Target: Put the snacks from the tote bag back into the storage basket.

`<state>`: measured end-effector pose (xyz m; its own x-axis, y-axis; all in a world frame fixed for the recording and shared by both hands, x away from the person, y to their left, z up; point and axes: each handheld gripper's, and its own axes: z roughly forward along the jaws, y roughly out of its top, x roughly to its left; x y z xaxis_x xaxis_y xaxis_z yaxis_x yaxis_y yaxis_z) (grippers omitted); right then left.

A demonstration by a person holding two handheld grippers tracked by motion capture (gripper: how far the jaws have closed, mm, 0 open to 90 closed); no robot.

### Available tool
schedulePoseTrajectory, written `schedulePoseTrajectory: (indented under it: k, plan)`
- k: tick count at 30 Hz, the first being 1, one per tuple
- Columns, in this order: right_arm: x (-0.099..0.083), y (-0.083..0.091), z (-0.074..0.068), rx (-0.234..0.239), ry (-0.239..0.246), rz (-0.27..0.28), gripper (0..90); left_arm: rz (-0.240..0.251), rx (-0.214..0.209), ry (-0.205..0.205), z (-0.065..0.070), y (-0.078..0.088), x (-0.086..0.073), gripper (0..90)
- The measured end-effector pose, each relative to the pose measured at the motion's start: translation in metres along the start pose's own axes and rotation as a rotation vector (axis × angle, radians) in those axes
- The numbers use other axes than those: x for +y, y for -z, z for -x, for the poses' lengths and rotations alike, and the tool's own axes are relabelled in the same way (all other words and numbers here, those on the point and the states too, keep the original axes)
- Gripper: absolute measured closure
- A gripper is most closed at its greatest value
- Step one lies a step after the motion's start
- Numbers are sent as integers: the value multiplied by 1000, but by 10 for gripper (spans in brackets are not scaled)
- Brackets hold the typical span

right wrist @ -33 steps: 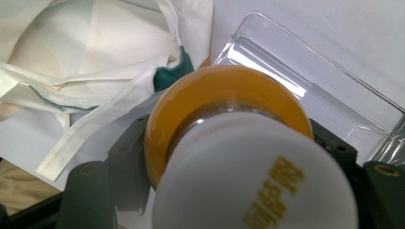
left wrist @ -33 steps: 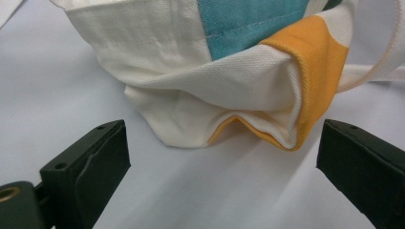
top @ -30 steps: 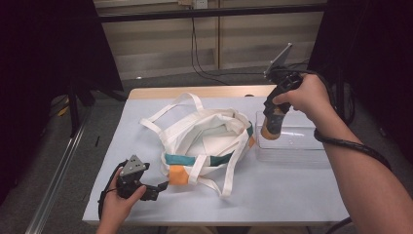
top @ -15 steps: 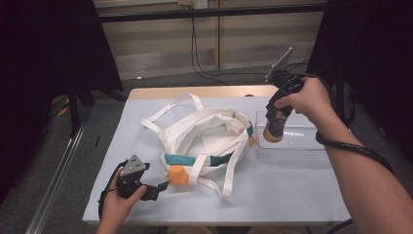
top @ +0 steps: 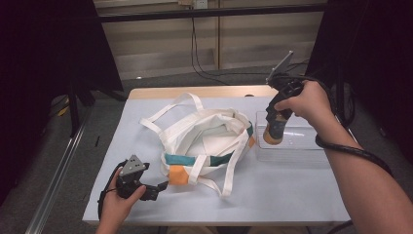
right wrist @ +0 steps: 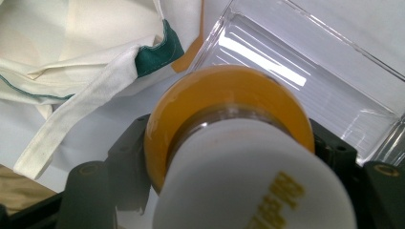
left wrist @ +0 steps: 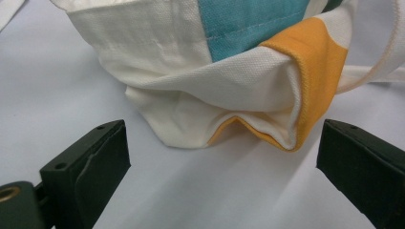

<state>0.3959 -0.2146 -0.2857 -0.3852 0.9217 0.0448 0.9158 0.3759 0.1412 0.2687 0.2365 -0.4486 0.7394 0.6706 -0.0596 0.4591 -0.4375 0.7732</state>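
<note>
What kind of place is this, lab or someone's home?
Most likely a lab or recording rig, not a home. The table is hemmed by black curtains, cables run down the back wall, and a person works a handheld gripper in each hand: left gripper, right gripper.

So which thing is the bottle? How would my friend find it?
Start at the cloth bag in the middle of the table, then look right to the clear plastic box. The bottle hangs just above it, clamped in the right gripper. It alone has an orange body and white cap.
</note>
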Motion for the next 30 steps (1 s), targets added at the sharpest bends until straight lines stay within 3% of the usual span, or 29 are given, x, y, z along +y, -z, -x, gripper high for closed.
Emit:
schedulePoseTrajectory:
  k: [30]
  plan:
    - [-3,-18,-5,14,-12,-37,306,0,-1,-1,0,0,0,37]
